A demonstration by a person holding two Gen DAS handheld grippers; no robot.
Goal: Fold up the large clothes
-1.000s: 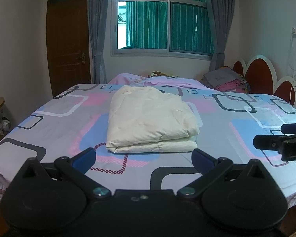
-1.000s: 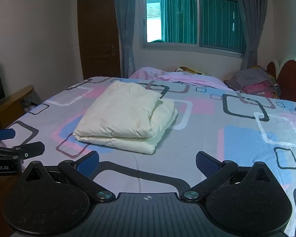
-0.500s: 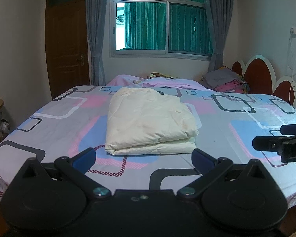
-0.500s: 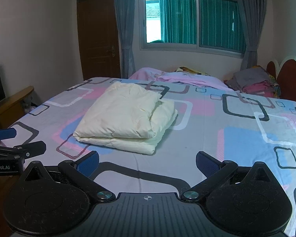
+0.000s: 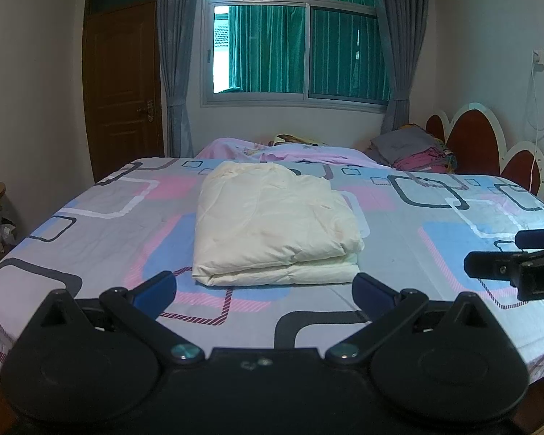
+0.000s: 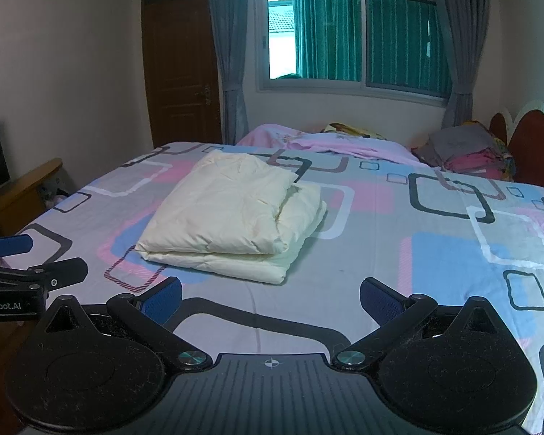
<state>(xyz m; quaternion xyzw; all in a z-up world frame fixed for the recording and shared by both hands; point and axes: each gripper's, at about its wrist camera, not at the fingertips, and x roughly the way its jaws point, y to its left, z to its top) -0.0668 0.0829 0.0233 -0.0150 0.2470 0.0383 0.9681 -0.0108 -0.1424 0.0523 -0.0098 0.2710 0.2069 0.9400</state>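
Note:
A cream padded garment (image 5: 272, 228) lies folded in a thick rectangular stack on the patterned bed sheet (image 5: 90, 224); it also shows in the right wrist view (image 6: 232, 217). My left gripper (image 5: 264, 288) is open and empty, hovering just in front of the stack's near edge. My right gripper (image 6: 270, 295) is open and empty, near the bed's front edge, to the right of the stack. Each gripper shows at the edge of the other's view: the right gripper (image 5: 518, 261) and the left gripper (image 6: 36, 261).
A pink blanket (image 5: 290, 150) and a pile of folded clothes (image 5: 413, 152) lie at the far side of the bed. A red headboard (image 5: 471, 137) stands at right. A wooden cabinet (image 6: 21, 188) and a door (image 5: 127, 90) are at left.
Both grippers have tilted up very slightly, so the folded garment sits a little lower in view. Nothing was gripped or released.

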